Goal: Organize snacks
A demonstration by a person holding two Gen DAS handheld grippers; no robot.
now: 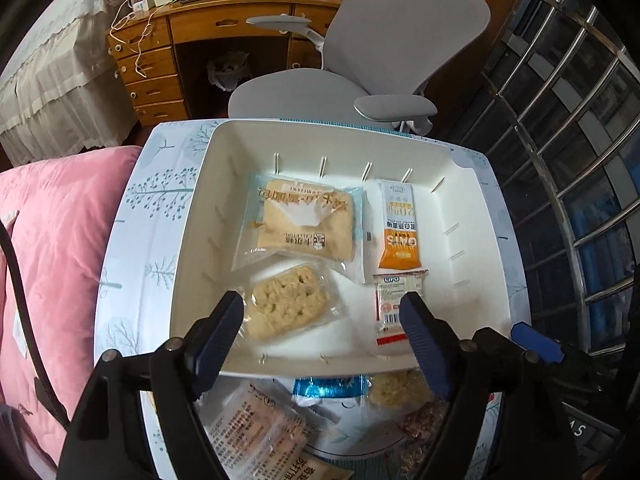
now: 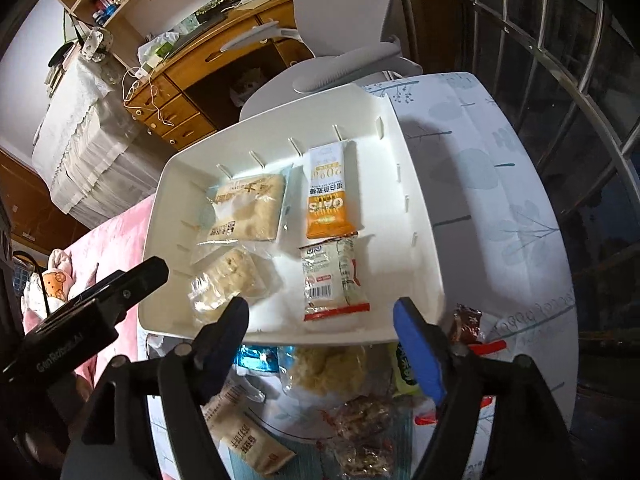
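While both claws gape empty — left claw | right claw | white tray — 4 snack packets

White tray holding four flat packets: clear-wrapped toast slice at far left, orange oat bar at far right, pale crumbly cake at near left, small red-and-white sachet at near right. More wrapped snacks loose just outside near rim.
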